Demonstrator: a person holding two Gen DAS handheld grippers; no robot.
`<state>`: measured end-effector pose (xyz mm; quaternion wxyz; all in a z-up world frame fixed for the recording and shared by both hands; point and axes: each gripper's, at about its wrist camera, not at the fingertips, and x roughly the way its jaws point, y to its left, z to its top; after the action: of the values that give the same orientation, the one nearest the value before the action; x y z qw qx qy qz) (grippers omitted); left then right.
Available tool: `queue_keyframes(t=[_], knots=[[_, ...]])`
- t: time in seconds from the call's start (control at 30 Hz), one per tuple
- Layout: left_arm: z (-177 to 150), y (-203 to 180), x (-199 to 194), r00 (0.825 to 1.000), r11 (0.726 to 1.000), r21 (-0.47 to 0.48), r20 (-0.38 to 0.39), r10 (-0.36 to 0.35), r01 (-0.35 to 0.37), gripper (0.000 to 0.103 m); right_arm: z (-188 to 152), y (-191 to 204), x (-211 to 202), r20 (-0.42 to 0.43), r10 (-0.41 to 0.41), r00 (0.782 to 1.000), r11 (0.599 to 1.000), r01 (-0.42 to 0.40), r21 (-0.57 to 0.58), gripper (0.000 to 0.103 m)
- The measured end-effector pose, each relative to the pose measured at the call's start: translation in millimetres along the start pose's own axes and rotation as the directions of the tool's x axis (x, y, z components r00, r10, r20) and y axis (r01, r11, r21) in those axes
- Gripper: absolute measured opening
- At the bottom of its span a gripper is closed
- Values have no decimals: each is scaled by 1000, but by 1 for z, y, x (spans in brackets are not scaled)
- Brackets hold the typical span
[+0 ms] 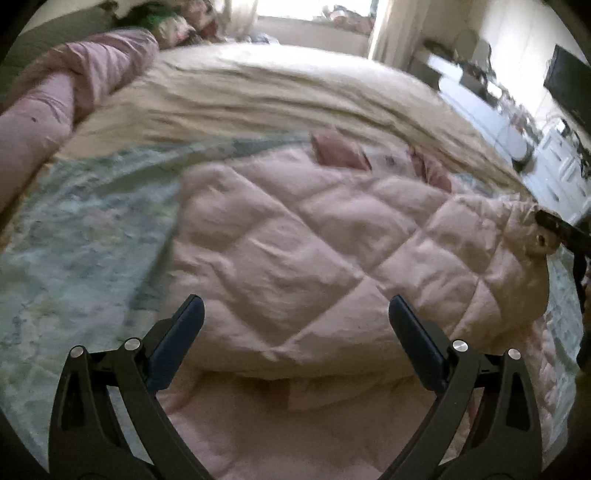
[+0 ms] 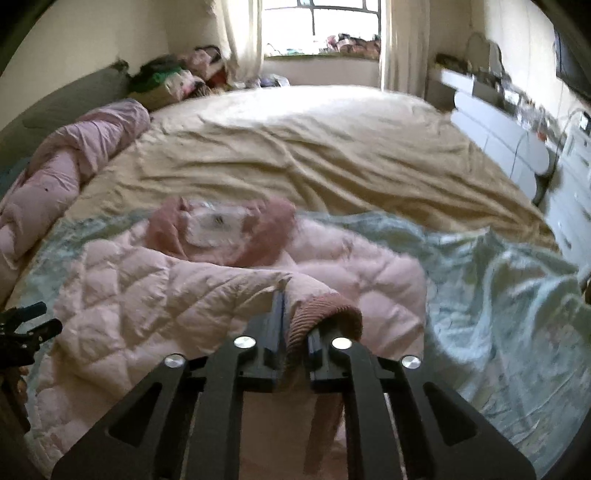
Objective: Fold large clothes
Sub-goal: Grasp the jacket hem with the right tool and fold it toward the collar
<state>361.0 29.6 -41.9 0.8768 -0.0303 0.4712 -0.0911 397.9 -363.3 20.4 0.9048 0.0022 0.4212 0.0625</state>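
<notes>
The right gripper [image 2: 293, 332] pinches the coat [image 2: 155, 295] cuff [image 2: 325, 314] for a sleeve fold; next lay it across, while the left gripper [image 1: 295, 325] hangs wide open, holding nothing.

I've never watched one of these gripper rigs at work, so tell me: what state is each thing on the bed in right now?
Pink quilted jacket: spread on the bed, one sleeve drawn across it.
Ribbed cuff: pinched in the right gripper.
Left gripper: open, empty, above the jacket.
Pink duvet: rolled up along the bed's side.
Beige sheet: wrinkled.

Daylight floods from blown-out rear window [image 2: 317, 22]; motion blur throughout, worst in left view; fisheye-bent edges, dark corners.
</notes>
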Motion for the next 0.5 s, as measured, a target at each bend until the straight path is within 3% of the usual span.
queue_keyframes(t=[0.1,0.13,0.2,0.3,0.37,0.5], knots=[[-10,-7,24,998,999,38,-55,35,-33,91,-6,-14,4,-16,-47,999,997,48,55,39],[-12,-7,27,998,998,45,-56,38,-35,91,-7,-17,-3,8,-86,996,994,86,69,45],[-14,-6,31,998,999,42,-57,35,-32,91,-7,-13,-18,73,-100,992,993,95,62,47],[-15,-4,34,998,999,34,-59,31,-29,91,-6,10,-36,151,-63,986,998,61,17,70],[-17,-4,36,997,999,35,-63,33,-31,91,-4,38,-37,155,11,988,999,-4,-49,71],[-15,-5,39,997,999,33,-66,33,-31,92,-3,82,-6,53,86,995,986,-77,-147,72]])
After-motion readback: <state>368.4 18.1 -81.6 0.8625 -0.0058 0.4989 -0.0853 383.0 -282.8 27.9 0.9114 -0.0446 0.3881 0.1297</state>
